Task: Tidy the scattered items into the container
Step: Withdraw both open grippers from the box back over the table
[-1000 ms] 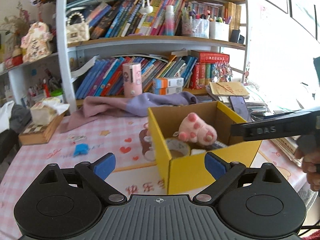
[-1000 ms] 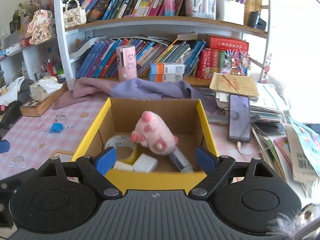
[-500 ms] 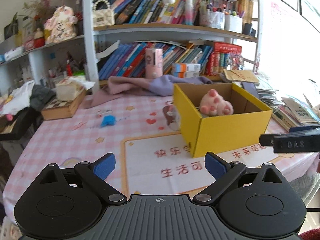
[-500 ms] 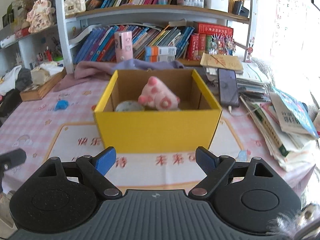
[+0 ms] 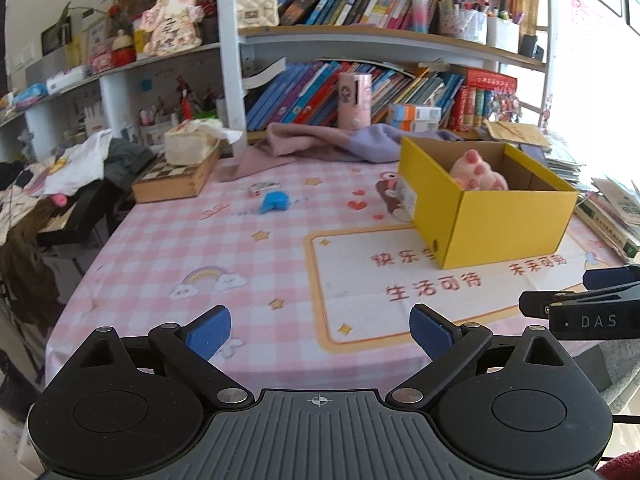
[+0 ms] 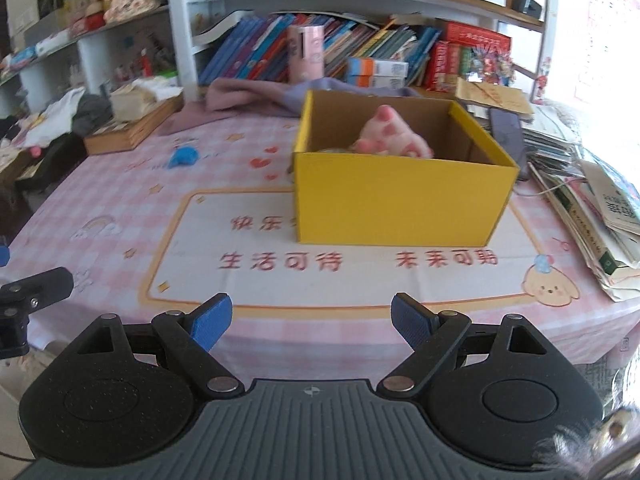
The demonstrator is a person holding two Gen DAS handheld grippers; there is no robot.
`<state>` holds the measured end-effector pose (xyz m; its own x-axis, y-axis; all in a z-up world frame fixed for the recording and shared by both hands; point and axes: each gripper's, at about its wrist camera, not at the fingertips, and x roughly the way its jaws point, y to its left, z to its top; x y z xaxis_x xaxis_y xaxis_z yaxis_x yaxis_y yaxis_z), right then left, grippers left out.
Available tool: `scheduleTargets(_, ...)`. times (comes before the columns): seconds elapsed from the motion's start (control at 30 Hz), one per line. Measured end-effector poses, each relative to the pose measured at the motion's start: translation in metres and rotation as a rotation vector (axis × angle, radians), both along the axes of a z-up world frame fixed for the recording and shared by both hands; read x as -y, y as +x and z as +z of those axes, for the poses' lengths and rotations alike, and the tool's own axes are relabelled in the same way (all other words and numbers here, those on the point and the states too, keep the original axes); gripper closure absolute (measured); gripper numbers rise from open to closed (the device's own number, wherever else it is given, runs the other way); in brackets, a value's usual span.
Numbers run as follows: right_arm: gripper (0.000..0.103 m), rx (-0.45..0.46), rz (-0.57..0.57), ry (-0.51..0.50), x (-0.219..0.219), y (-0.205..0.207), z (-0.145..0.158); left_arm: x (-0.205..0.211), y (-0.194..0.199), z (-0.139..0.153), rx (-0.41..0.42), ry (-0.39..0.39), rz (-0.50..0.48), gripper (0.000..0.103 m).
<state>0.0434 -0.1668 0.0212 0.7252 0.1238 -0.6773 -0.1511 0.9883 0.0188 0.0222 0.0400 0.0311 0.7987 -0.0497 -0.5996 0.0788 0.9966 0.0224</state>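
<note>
A yellow cardboard box [image 5: 508, 216] [image 6: 400, 196] stands on the pink checked tablecloth. A pink plush paw [image 5: 478, 172] [image 6: 394, 140] lies inside it; other contents are mostly hidden by the box wall. A small blue item [image 5: 273, 202] [image 6: 183, 157] lies on the cloth to the left of the box. My left gripper [image 5: 320, 330] is open and empty, back near the table's front edge. My right gripper [image 6: 311, 322] is open and empty, also at the front edge, facing the box; its side shows in the left wrist view [image 5: 588, 312].
A brown-and-white object [image 5: 394, 198] sits against the box's left side. A purple cloth [image 5: 340, 144], a wooden box with tissues [image 5: 180, 172], a bookshelf [image 5: 380, 80] behind. Stacked books [image 6: 600, 216] and a phone [image 6: 506, 130] lie right of the box.
Both grippers have pulled back from over the box to the table's front edge and stayed open. The box now appears farther away and seen from lower.
</note>
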Motion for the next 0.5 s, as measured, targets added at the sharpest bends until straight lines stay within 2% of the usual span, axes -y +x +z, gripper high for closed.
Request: scheduleTargets(0.5,0.015,-0.032,0.107,-0.052,-0.050,-0.005,-0.002,-0.032,-0.003,-0.007,-0.040,-0.008,0.042,0.001)
